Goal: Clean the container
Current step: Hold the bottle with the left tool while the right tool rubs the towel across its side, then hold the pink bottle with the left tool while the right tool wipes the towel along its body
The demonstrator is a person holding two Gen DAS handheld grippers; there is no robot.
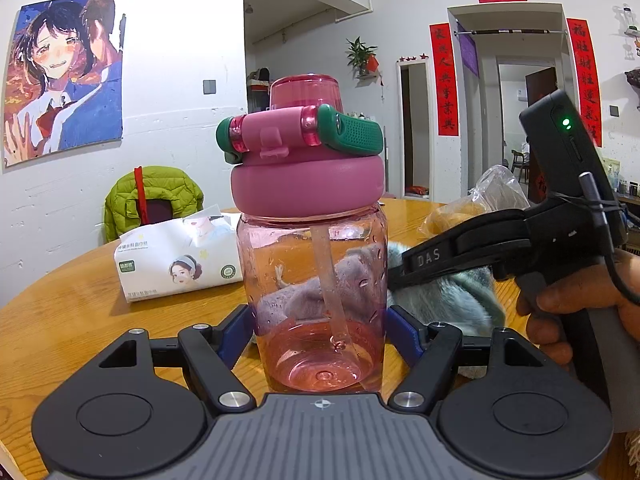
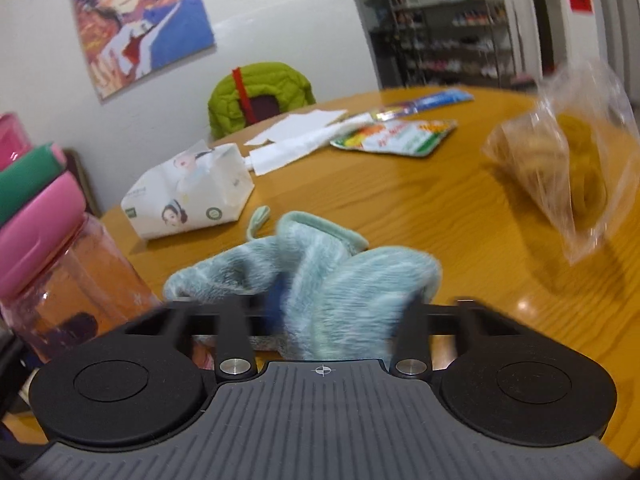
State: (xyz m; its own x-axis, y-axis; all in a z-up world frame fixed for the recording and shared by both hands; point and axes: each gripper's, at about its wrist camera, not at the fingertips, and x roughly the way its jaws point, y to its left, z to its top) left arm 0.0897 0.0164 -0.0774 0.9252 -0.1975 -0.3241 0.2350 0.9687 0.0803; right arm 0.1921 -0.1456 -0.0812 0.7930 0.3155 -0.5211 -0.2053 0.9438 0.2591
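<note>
Bottle (image 1: 316,264) clamped by left claw (image 1: 320,338); cloth (image 2: 304,276) pinched in right claw (image 2: 320,312), best rubbed firmly along its wall.

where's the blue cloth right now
In the right wrist view the blue cloth sits pinched in the right gripper, right of the pink bottle.

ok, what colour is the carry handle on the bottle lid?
Green, against the pink lid. The carry handle shows best in the left wrist view.
</note>
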